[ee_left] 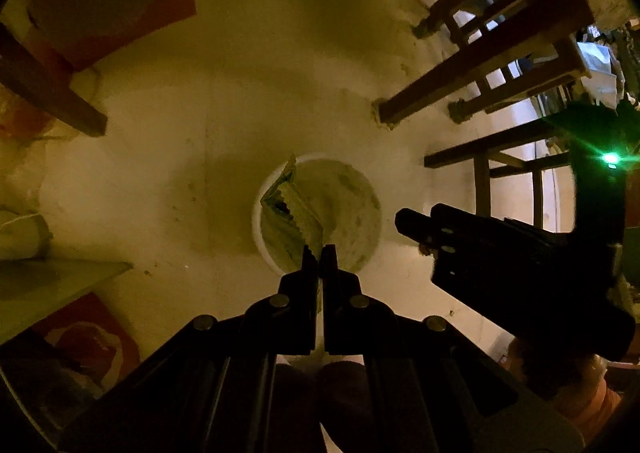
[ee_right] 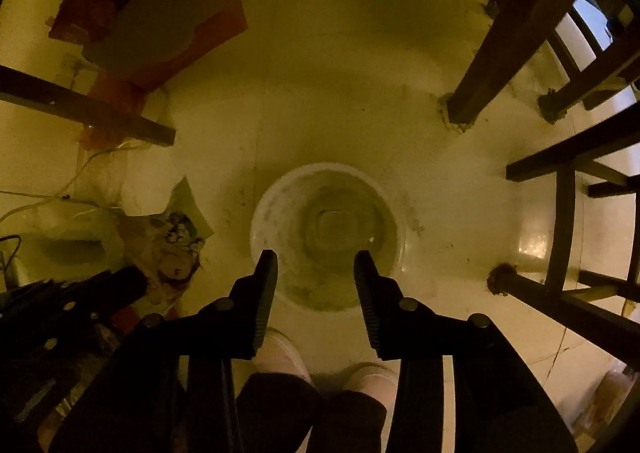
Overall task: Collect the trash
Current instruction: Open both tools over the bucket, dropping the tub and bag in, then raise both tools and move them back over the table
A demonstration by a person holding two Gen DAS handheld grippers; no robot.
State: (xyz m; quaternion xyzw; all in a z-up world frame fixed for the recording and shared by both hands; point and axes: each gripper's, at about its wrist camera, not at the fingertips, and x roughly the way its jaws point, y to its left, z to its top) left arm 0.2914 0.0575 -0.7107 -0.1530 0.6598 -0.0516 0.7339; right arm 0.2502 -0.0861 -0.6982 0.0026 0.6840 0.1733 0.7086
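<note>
A round white bucket (ee_left: 366, 193) stands on the pale floor, also in the right wrist view (ee_right: 264, 209). My left gripper (ee_left: 319, 253) is shut on a crumpled snack wrapper (ee_left: 292, 209) and holds it above the bucket's left side. The wrapper (ee_right: 172, 249) and the left gripper (ee_right: 120, 285) show at lower left in the right wrist view. My right gripper (ee_right: 315, 259) is open and empty above the bucket; it shows in the left wrist view (ee_left: 404, 223) to the bucket's right. Something pale lies at the bucket's bottom (ee_right: 334, 229).
Dark wooden chair and table legs (ee_left: 440, 93) stand to the right, also in the right wrist view (ee_right: 484, 57). Another leg (ee_left: 52, 93) stands at left. A red and grey box (ee_right: 168, 25) lies at upper left. Cables (ee_right: 60, 193) run at left. My feet (ee_right: 280, 353) are below.
</note>
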